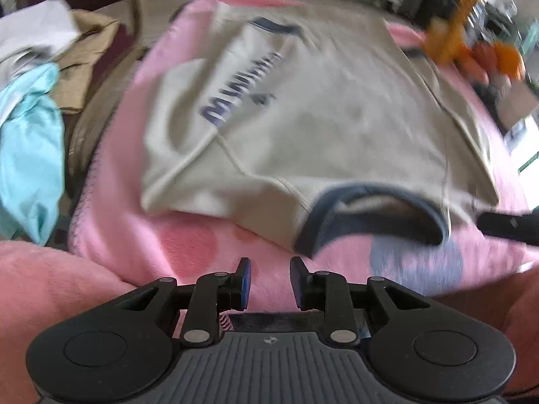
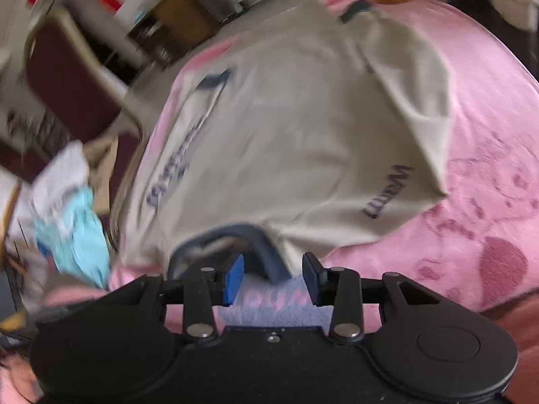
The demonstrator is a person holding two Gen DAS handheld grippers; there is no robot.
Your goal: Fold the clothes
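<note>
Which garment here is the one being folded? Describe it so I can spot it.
Find the pink blanket that covers the bed. The beige T-shirt lies spread on it. Only it has a navy collar and navy lettering; the turquoise garment lies off to the side.

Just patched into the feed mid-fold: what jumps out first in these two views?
A beige T-shirt with a navy collar and dark lettering lies spread over a pink blanket, filling both views. Both claws are open with nothing between them, the right claw close to the collar, the left claw over bare blanket. A heap of other clothes, light blue on top, sits off to the left.
</note>
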